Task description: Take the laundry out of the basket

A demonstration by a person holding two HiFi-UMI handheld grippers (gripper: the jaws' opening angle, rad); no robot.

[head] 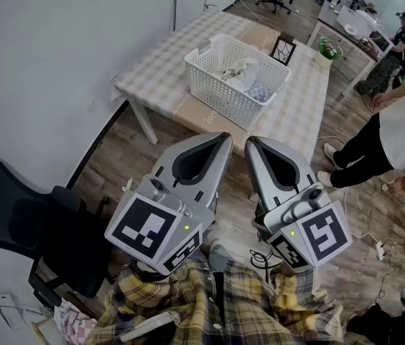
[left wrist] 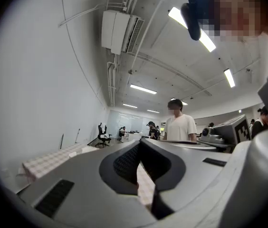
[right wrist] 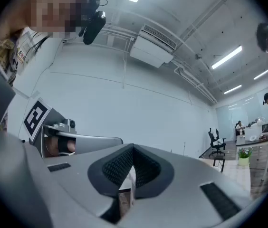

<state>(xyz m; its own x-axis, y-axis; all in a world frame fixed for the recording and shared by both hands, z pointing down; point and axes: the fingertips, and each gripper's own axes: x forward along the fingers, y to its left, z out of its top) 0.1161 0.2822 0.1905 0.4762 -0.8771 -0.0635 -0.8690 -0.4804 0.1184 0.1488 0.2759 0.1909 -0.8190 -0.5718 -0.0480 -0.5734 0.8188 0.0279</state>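
Note:
A white slatted laundry basket [head: 236, 78] stands on a checked table [head: 164, 65] across the room, with pale crumpled laundry [head: 248, 77] inside it. Both grippers are held up close to my chest, well short of the table. My left gripper [head: 223, 138] is shut and holds nothing. Beside it my right gripper [head: 251, 142] is shut and empty too. In the left gripper view the left gripper [left wrist: 140, 142] points level across the room. In the right gripper view the right gripper [right wrist: 133, 147] points toward a white wall.
A black office chair [head: 30, 225] stands at my left. A person in a white top and black trousers [head: 385, 139] stands right of the table. A small framed picture [head: 283, 50] and a potted plant [head: 324, 52] are on the table beyond the basket. Cables [head: 378, 250] lie on the wooden floor.

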